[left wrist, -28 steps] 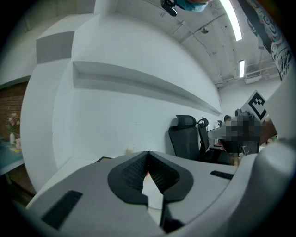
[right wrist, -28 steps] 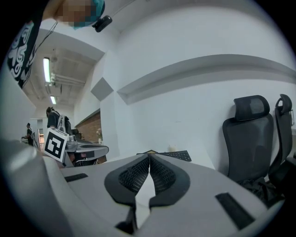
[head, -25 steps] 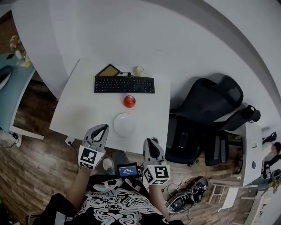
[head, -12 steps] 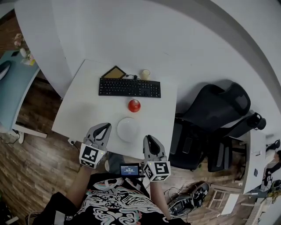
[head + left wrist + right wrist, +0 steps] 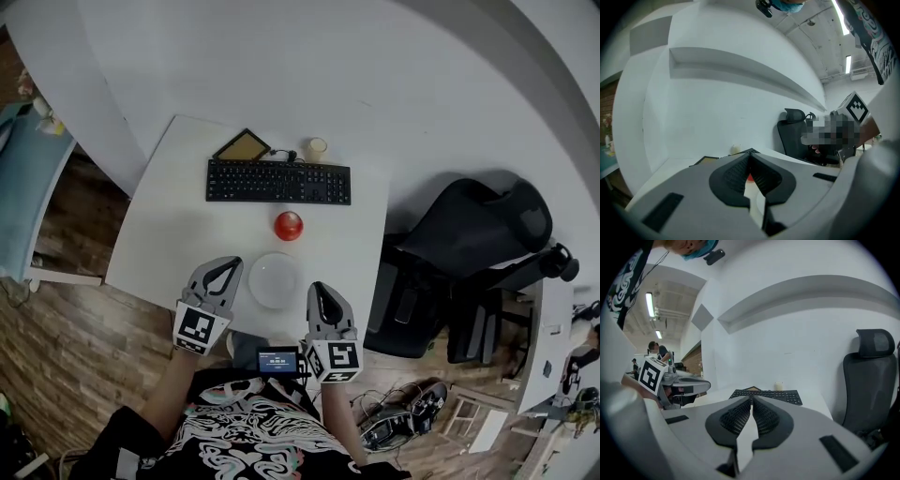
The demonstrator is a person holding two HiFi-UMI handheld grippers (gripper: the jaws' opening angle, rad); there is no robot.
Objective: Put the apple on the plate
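A red apple (image 5: pixel 289 225) sits on the white table (image 5: pixel 169 225), just beyond a white plate (image 5: pixel 274 279) near the table's front edge. My left gripper (image 5: pixel 225 266) is shut and empty, hovering at the front edge just left of the plate. My right gripper (image 5: pixel 316 289) is shut and empty too, at the front edge to the plate's right. In the left gripper view a sliver of the apple (image 5: pixel 749 177) shows behind the closed tips (image 5: pixel 750 155). The right gripper view shows its closed tips (image 5: pixel 751 399) aimed toward the keyboard (image 5: pixel 766 395).
A black keyboard (image 5: pixel 278 181) lies across the table's back, with a tan pad (image 5: pixel 242 145) and a small cream cup (image 5: pixel 316 148) behind it. A black office chair (image 5: pixel 450 262) stands right of the table. A curved white wall rises behind.
Both grippers have moved forward toward the table's front edge and closer to the plate. The jaws have stayed shut.
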